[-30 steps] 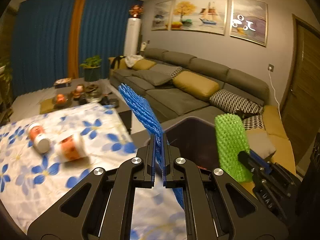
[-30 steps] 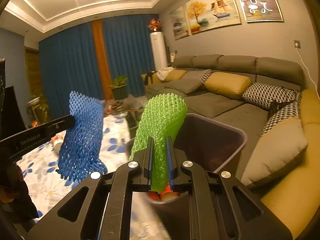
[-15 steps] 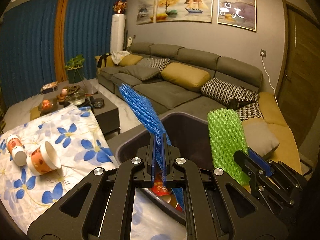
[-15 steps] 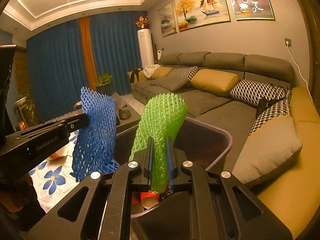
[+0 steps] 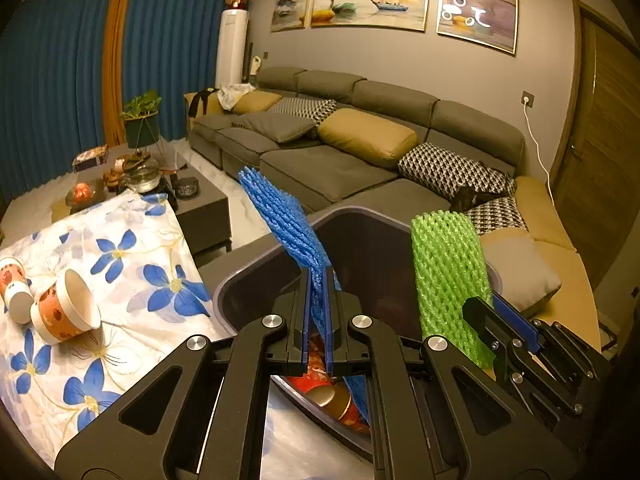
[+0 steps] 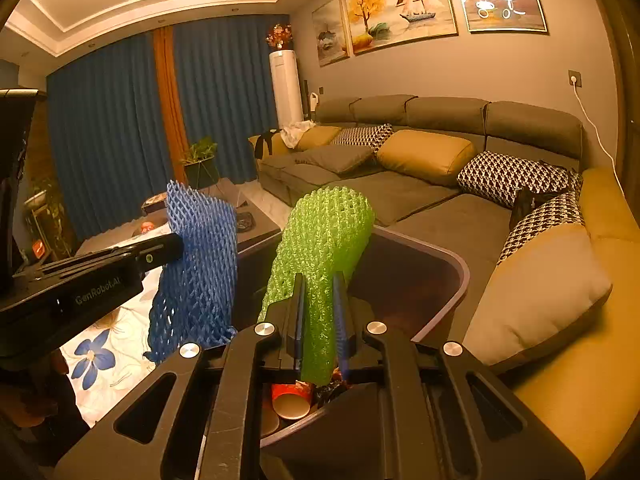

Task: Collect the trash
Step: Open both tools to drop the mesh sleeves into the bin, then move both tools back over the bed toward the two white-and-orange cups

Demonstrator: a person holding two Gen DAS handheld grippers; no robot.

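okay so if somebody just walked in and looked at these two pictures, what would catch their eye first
Probably the two bright foam nets: the left gripper pinches a blue foam net and the right gripper a green foam net, both held above the dark trash bin, where red paper cups already lie. Next, two more cups tipped over on the flowered tablecloth to the left.

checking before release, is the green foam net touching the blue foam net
Apart. The right wrist view shows dark background between the green foam net and the blue foam net.
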